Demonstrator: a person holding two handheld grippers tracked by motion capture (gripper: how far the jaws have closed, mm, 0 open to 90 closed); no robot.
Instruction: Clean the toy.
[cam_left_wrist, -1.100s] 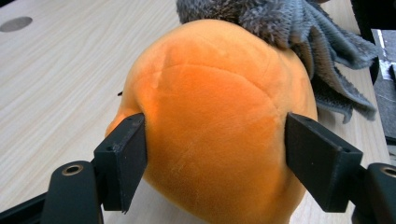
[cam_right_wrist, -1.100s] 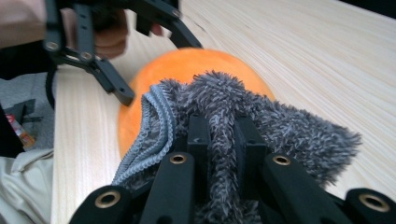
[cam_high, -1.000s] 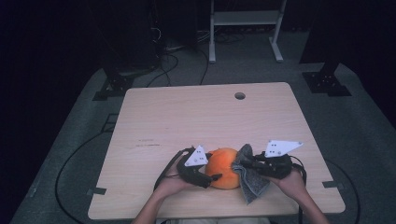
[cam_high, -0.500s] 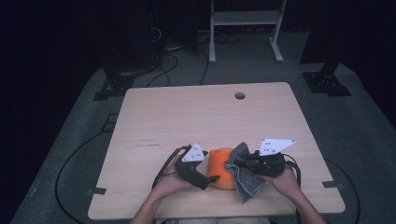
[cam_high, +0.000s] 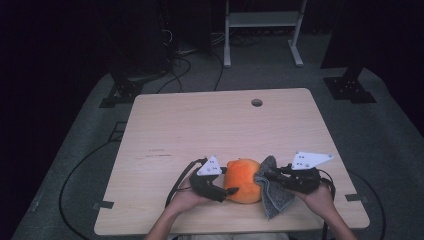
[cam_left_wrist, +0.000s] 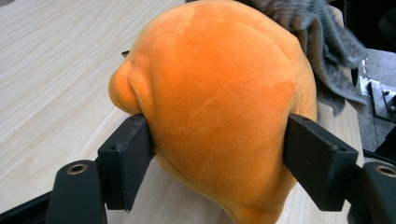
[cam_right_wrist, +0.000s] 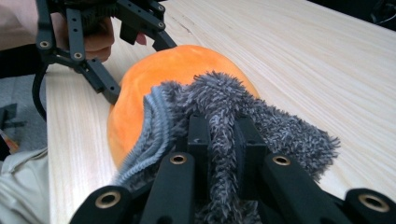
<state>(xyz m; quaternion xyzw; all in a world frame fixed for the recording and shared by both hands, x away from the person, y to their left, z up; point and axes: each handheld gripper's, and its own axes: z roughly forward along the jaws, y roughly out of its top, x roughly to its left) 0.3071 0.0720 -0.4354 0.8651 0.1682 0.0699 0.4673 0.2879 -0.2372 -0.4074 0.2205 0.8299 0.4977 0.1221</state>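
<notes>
A pale wooden desk is shown in a dark room, set on grey floor with cables trailing around it. An orange plush ball rests near the desk's front edge, roughly midway along it. The ball is clamped between the two black jaws of the left gripper, whose pads are pressed into its soft sides, as is seen close up in the left gripper view; these jaws have just been closing, with the ball between them. A grey fuzzy cloth is laid against the ball's right side and is pinched in the right gripper, whose jaws are drawn almost together on a fold of the fabric. The rest of the cloth is draped down onto the desk toward the front edge. A round cable hole is visible near the far edge of the desk, well apart from the ball. A white frame stands on the floor beyond.
</notes>
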